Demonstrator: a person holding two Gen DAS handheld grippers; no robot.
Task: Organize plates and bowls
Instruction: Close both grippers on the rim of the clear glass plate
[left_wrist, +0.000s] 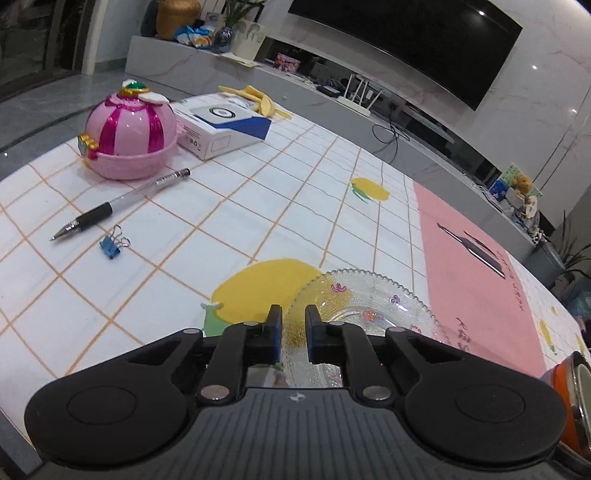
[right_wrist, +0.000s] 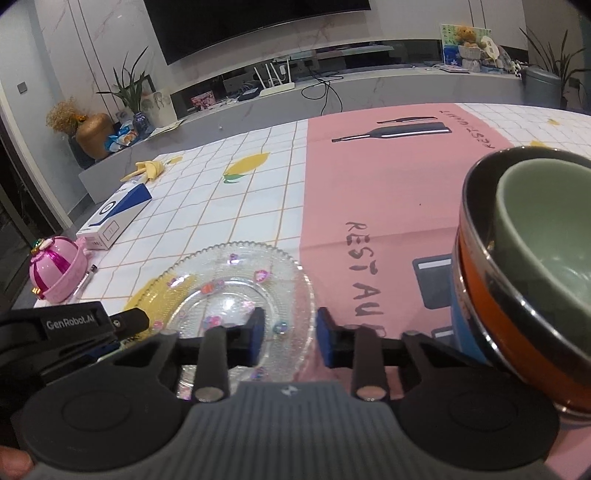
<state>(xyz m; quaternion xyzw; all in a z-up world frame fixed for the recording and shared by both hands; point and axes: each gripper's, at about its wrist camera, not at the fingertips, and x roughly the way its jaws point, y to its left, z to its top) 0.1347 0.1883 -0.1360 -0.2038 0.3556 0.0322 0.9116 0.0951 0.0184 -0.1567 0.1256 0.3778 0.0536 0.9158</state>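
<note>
Left gripper (left_wrist: 293, 332): fingers drawn close, a narrow gap left, set astride the near-left rim of the glass plate (left_wrist: 364, 306); the rim's edge sits in the gap, though whether the pads actually press it cannot be told. The plate's body lies ahead and to this gripper's right.

Glass plate, as seen by the right wrist (right_wrist: 236, 280): clear, beaded rim, small coloured motifs, flat on the checked tablecloth (right_wrist: 207, 206), its right edge at the border of the pink mat (right_wrist: 388, 184). Empty. Round, so no long axis to align.

Right gripper (right_wrist: 289, 338): fingers parted moderately, straddling the plate's near-right rim, one finger over the plate, one outside; the pads do not appear to meet the glass. Both grippers sit equally close, on opposite sides of the near edge; a two-sided lift looks likely.

Right of the right gripper, close by: orange bowl (right_wrist: 480, 295) with metal rim, holding a green bowl (right_wrist: 546, 236) nested inside, itself empty.
</note>
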